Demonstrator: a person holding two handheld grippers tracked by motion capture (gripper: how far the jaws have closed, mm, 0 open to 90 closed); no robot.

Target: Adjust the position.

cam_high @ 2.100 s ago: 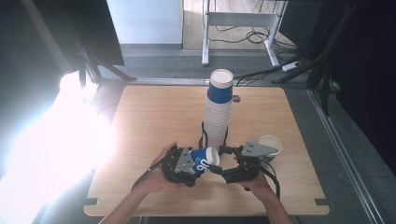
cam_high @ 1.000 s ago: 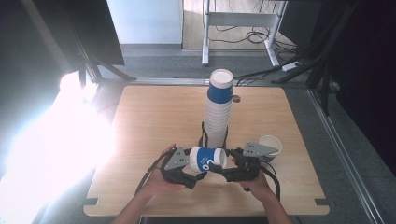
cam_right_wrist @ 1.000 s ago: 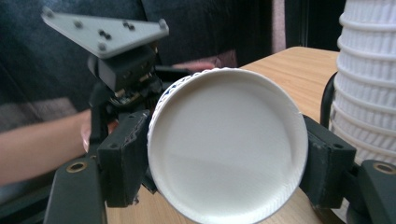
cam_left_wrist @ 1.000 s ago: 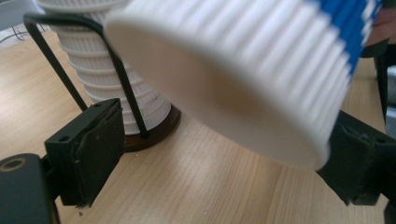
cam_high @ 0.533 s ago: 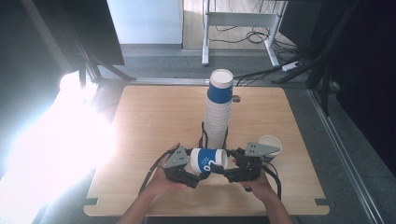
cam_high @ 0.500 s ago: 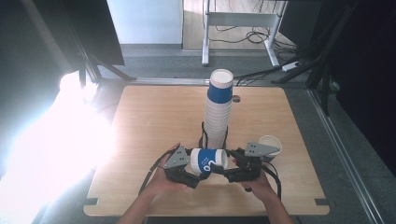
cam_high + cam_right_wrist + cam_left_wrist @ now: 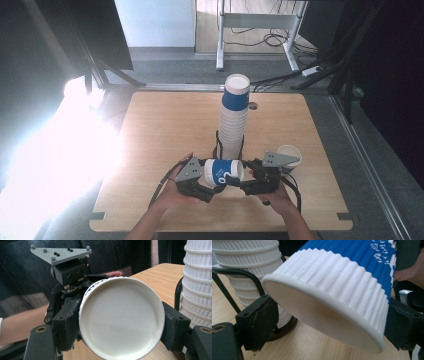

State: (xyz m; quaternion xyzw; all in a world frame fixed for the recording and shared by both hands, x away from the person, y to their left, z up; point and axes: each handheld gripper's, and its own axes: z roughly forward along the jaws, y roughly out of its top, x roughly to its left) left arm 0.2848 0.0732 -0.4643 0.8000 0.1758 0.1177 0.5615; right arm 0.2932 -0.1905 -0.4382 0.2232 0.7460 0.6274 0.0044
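A blue and white ribbed paper cup [image 7: 222,172] lies on its side just above the table's near edge, held between both grippers. My left gripper [image 7: 210,186] comes from the left, its jaws on either side of the cup's white ribbed end [image 7: 332,290]. My right gripper [image 7: 239,184] comes from the right and is shut on the cup's other end, whose round white face [image 7: 121,317] looks straight into the right gripper view. The left gripper's grey plate [image 7: 61,252] shows behind the cup there.
A tall stack of the same cups [image 7: 234,120] stands in a black wire holder just behind the grippers, mid-table. One single cup [image 7: 290,154] stands upright to the right of the right gripper. The wooden table [image 7: 160,125] is bare at the left and back.
Two seconds ago the cup sat tilted in the left gripper; it has since swung level between both grippers. Over the last second almost nothing has shifted.
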